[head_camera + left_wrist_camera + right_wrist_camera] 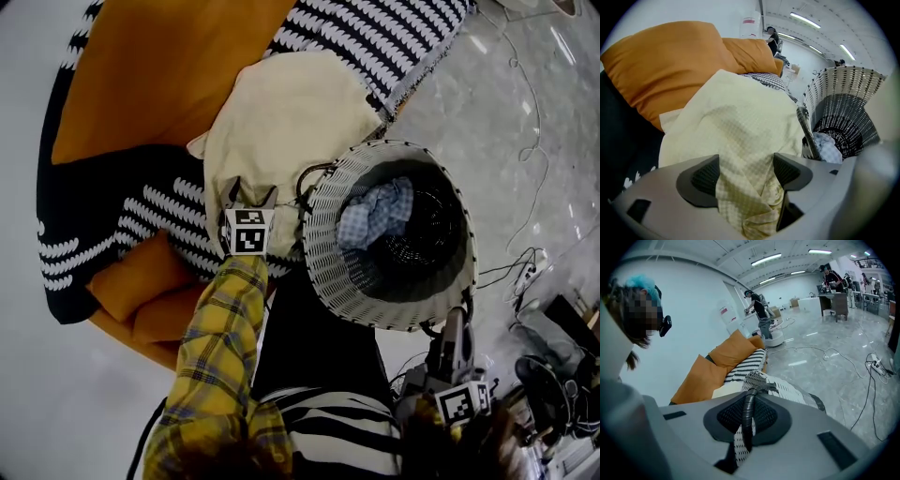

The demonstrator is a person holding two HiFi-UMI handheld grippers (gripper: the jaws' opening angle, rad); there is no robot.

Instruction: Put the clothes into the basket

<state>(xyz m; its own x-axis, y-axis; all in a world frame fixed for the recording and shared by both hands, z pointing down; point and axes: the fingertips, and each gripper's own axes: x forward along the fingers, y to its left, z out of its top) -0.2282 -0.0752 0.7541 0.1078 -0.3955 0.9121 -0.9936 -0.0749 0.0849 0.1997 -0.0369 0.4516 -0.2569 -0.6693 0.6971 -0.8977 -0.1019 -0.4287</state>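
Note:
A pale yellow checked garment (281, 112) lies spread on the sofa beside a white woven basket (323, 253). My left gripper (251, 197) hangs at the garment's near edge. In the left gripper view the jaws of this gripper (746, 171) stand wide apart, and a bunched fold of the garment (736, 126) sits between them without being squeezed. A blue checked cloth (375, 214) lies inside the basket. My right gripper (453, 328) is at the basket's near rim. In the right gripper view this gripper (747, 416) is shut on the dark basket handle (749, 401).
Orange cushions (159, 75) and a black-and-white patterned throw (375, 37) cover the sofa. Cables and a power strip (525, 272) lie on the glossy floor to the right. People (759, 310) stand far off across the room.

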